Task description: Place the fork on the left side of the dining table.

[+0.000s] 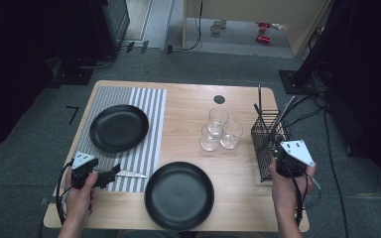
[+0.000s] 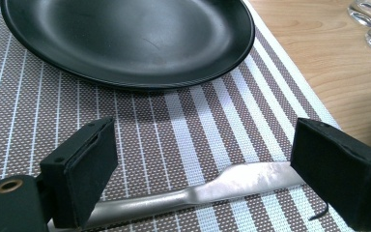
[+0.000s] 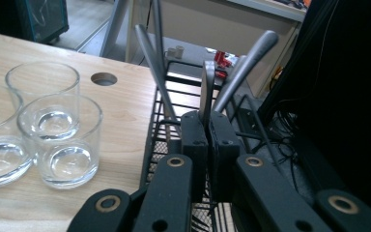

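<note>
The right gripper view is showing my right gripper [image 3: 207,140] with its jaws pressed together on the handle of a utensil [image 3: 206,89] that is standing upright in the black wire basket [image 3: 174,96]; I am clamping that handle tightly, and I cannot tell what kind of utensil it is. Two more handles are leaning in the basket, one [image 3: 152,63] tilting away to the left of the clamped one and one [image 3: 249,63] tilting to its right. Three empty glasses [image 3: 60,140] are standing bunched together on the bare wood just left of the basket.

In the high view the basket [image 1: 265,144] is sitting near the right edge of the table [image 1: 188,99], and my right gripper [image 1: 280,144] is hanging over its near end. A black plate [image 1: 179,196] is lying left of the basket at the near edge, and a second black plate [image 1: 119,128] is resting farther left on the striped placemat [image 1: 149,99].

My left gripper [image 1: 114,173] is sitting at the near end of that placemat, far left of the basket. In the left gripper view its jaws are standing wide apart, gripping nothing, with a knife [image 2: 212,186] lying flat on the placemat [image 2: 174,135] between them, and the pads are not pressing on it
</note>
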